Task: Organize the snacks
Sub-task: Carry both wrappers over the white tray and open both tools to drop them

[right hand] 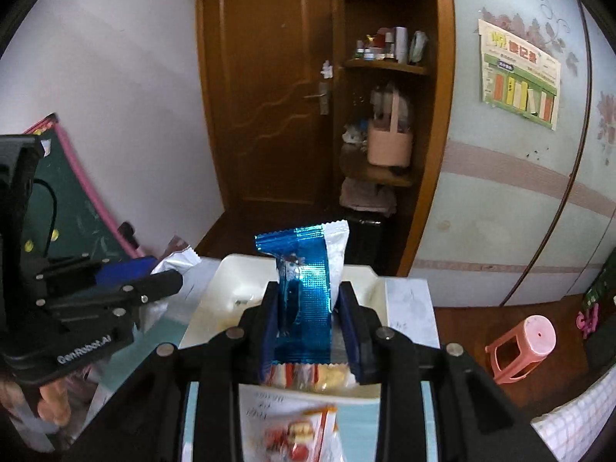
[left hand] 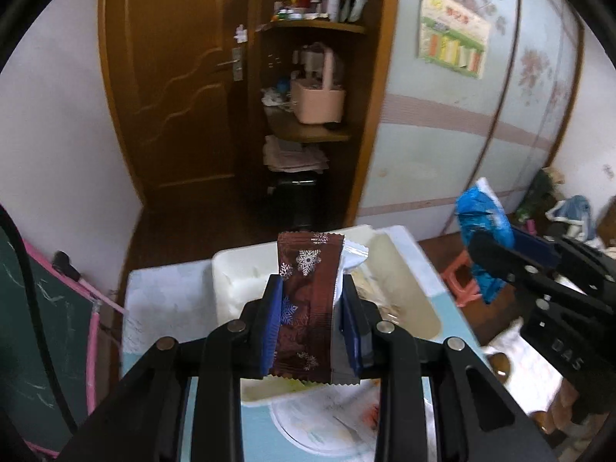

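My left gripper (left hand: 311, 300) is shut on a brown snack packet (left hand: 308, 300) printed with white snowflakes, holding it upright above a white bin (left hand: 238, 269) on the pale blue table (left hand: 161, 300). In the right wrist view my right gripper (right hand: 310, 308) is shut on a shiny blue and silver snack packet (right hand: 308, 281), also upright over the white bin (right hand: 246, 281). The right gripper with its blue packet (left hand: 483, 227) shows at the right of the left wrist view. The left gripper (right hand: 165, 273) shows at the left of the right wrist view, with a silver packet end (right hand: 177, 263) sticking out.
A snack pack with red print (right hand: 300, 431) lies on the table in front of the bin. A brown door (left hand: 181, 88) and open shelves with a pink basket (left hand: 317, 100) stand behind. A pink stool (right hand: 523, 346) sits on the floor at right, a green board (left hand: 42, 338) leans at left.
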A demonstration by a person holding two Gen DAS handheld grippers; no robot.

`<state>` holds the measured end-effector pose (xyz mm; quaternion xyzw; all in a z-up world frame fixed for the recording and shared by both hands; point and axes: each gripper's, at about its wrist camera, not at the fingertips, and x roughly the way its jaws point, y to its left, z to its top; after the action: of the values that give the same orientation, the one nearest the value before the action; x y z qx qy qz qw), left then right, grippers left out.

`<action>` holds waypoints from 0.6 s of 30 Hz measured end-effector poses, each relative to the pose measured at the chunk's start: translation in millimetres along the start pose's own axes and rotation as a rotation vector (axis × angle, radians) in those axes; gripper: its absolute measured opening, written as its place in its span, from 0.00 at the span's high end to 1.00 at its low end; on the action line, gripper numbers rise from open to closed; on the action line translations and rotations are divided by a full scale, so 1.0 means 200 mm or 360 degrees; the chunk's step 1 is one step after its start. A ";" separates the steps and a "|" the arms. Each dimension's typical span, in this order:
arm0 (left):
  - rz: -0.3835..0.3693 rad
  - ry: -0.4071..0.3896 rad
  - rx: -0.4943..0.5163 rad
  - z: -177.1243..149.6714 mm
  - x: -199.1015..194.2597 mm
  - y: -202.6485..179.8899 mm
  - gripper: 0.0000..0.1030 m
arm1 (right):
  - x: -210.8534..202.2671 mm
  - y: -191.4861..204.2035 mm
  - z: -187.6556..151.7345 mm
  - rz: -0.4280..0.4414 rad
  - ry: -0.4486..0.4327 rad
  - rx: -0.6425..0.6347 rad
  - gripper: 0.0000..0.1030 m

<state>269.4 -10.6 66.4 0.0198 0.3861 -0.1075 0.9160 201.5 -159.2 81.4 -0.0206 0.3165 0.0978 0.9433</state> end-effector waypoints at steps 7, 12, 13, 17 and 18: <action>0.0191 0.0071 -0.0025 0.01 0.30 0.01 0.07 | 0.33 -0.04 -0.02 -0.0066 0.0191 -0.0015 0.55; 0.0202 0.0142 -0.0006 -0.06 0.43 0.03 0.07 | 0.44 -0.06 -0.13 -0.0086 0.0298 -0.0021 0.31; 0.0214 0.0159 0.0001 -0.08 0.45 0.03 0.07 | 0.45 -0.06 -0.14 -0.0084 0.0309 -0.0022 0.31; 0.0235 0.0158 0.0007 -0.11 0.46 0.01 0.07 | 0.43 -0.08 -0.21 -0.0060 0.0329 -0.0008 0.30; 0.0235 0.0153 0.0002 -0.11 0.46 0.00 0.07 | 0.42 -0.08 -0.22 -0.0050 0.0332 0.0001 0.30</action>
<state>316.6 -24.0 -14.2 0.0541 0.4271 -0.0387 0.9018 245.2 -165.4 -4.5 -0.0352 0.4125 0.0802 0.9067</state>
